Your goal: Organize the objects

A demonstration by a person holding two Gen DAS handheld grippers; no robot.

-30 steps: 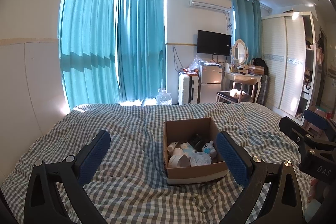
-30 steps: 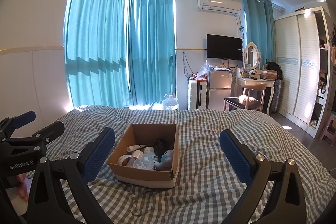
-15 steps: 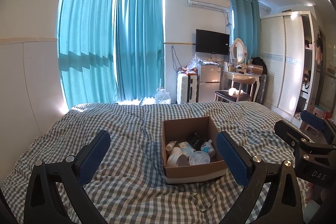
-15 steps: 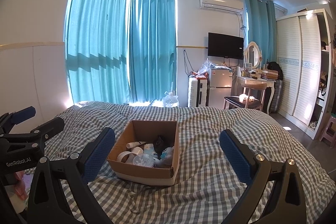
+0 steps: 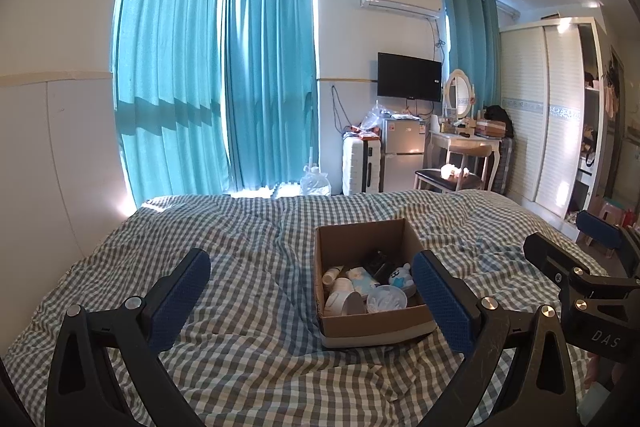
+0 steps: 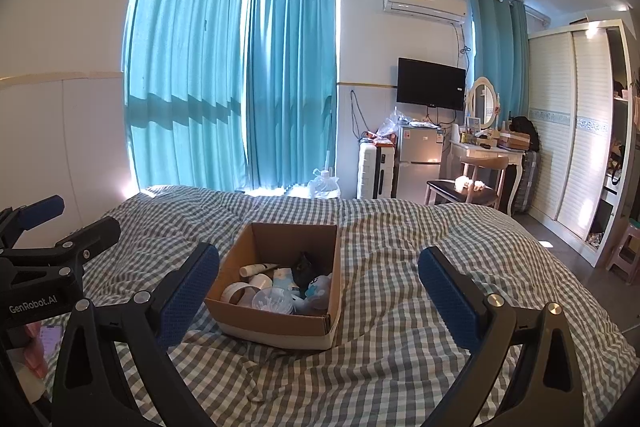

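Two claws, both spread wide w/ nothing between the pads: left claw (image 5: 310, 289) and right claw (image 6: 318, 281) hover above the bed w/ grey-and-white checked quilt (image 6: 400, 259), well short of the open brown cardboard box w/ pale lower band (image 6: 276, 323).

Risks, biggest first. Quilt is soft and rumpled, so the box could tip or slide if pushed from one side. Box is crammed; reaching in may knock neighbours or snag the wrong item. Clear round plastic tub w/ cotton swabs (image 5: 387, 301) looks slick and likely to slip. White tube (image 6: 258, 269) lies flat and is narrow, prob. hard to pinch.

Box sits mid-bed, between the claws; also holds a roll of white tape (image 6: 236, 293) and a small white-blue bear figure (image 5: 400, 273).
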